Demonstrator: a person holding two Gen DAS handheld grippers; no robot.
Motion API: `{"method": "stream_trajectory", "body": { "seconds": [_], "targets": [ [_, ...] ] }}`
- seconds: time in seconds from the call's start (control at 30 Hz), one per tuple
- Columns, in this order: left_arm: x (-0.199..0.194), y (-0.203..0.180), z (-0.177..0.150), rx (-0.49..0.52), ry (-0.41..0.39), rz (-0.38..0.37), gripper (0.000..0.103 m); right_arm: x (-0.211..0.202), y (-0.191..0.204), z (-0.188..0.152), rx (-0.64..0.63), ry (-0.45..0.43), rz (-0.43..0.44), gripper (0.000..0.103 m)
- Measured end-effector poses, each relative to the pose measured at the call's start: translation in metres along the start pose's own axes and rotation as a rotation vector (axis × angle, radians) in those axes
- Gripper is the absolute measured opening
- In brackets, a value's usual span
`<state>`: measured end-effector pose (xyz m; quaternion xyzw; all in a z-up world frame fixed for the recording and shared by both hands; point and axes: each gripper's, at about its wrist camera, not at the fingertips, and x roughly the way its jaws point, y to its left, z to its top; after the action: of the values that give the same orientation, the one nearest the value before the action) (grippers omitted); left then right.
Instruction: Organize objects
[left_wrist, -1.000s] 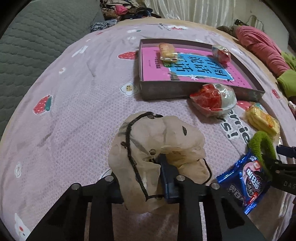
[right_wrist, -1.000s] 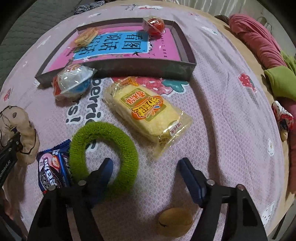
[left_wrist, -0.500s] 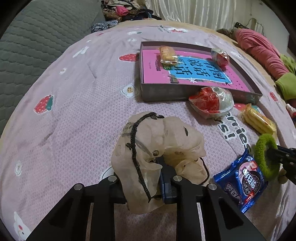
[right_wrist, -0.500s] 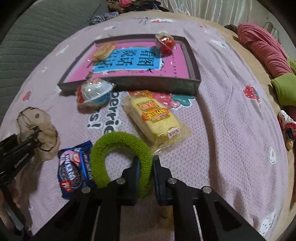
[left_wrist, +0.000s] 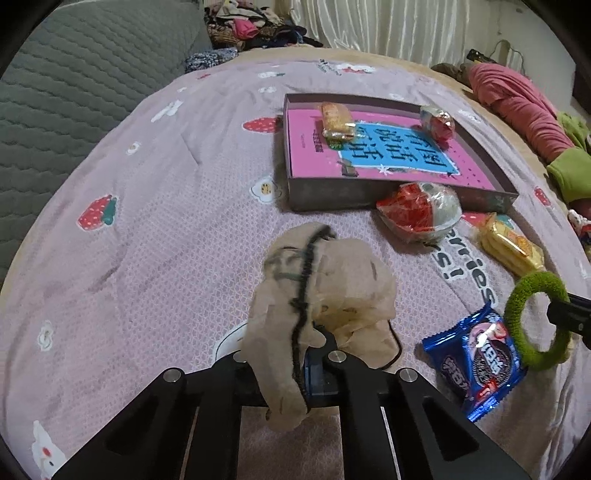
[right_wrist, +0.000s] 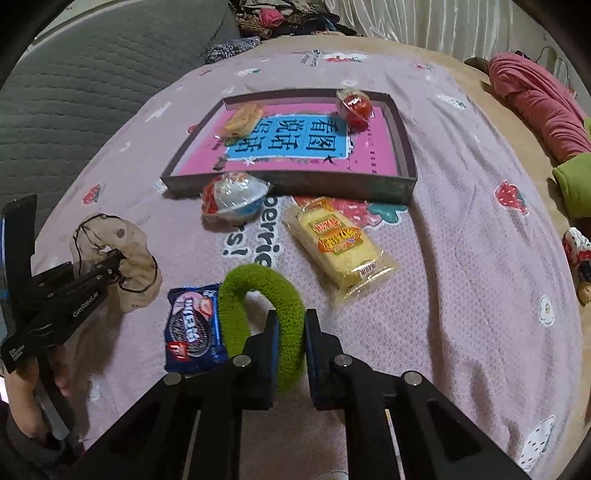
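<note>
My left claw (left_wrist: 314, 354) is closed on a beige scrunchie (left_wrist: 325, 295), whose cloth with its dark trim bunches up over the fingers and hangs down between them. From the right wrist view I see that same scrunchie (right_wrist: 122, 258) held a little above the bed (right_wrist: 461, 295), toward its left side. My right claw (right_wrist: 288, 332) is clamped on a green scrunchie (right_wrist: 258, 295), both pads pressed against its fuzzy band, the loop standing upright ahead of the fingers. In the left wrist view the green ring (left_wrist: 535, 321) sits clear of the bedspread, just beside a blue cookie packet (left_wrist: 476, 358).

That cookie packet (right_wrist: 194, 328) lies flat on the bed, just left of the green loop. Farther toward the middle lies a yellow cake packet (right_wrist: 340, 251), and beside it a wrapped egg toy (right_wrist: 234, 199) touching the near wall of a shallow box (right_wrist: 295, 184). Inside the box, on its pink and blue floor, I see a small bread packet (right_wrist: 242, 120) near the far left corner and a red wrapped egg (right_wrist: 356, 105) near the far edge.
</note>
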<state>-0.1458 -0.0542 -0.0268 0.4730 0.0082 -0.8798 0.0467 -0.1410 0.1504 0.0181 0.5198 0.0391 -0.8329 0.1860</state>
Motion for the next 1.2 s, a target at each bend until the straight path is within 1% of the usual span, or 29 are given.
{"method": "stream_trajectory", "body": {
  "seconds": [0.43, 0.63, 0.93, 1.0, 1.2],
  "targets": [
    [-0.048, -0.004, 0.006, 0.032, -0.084, 0.023, 0.01, -0.032, 0.004, 0.007, -0.009, -0.078, 0.005, 0.013],
    [-0.079, -0.012, 0.011, 0.045, -0.148, 0.037, 0.01, -0.054, 0.008, 0.011, -0.018, -0.12, 0.016, 0.013],
    [-0.122, -0.024, 0.02, 0.048, -0.224, 0.043, 0.01, -0.087, 0.014, 0.017, -0.043, -0.19, 0.005, 0.013],
    [-0.133, -0.026, 0.022, 0.044, -0.254, 0.046, 0.01, -0.095, 0.015, 0.019, -0.046, -0.21, 0.011, 0.013],
    [-0.159, -0.029, 0.029, 0.042, -0.31, 0.054, 0.01, -0.117, 0.019, 0.023, -0.056, -0.26, 0.028, 0.013]
  ]
}}
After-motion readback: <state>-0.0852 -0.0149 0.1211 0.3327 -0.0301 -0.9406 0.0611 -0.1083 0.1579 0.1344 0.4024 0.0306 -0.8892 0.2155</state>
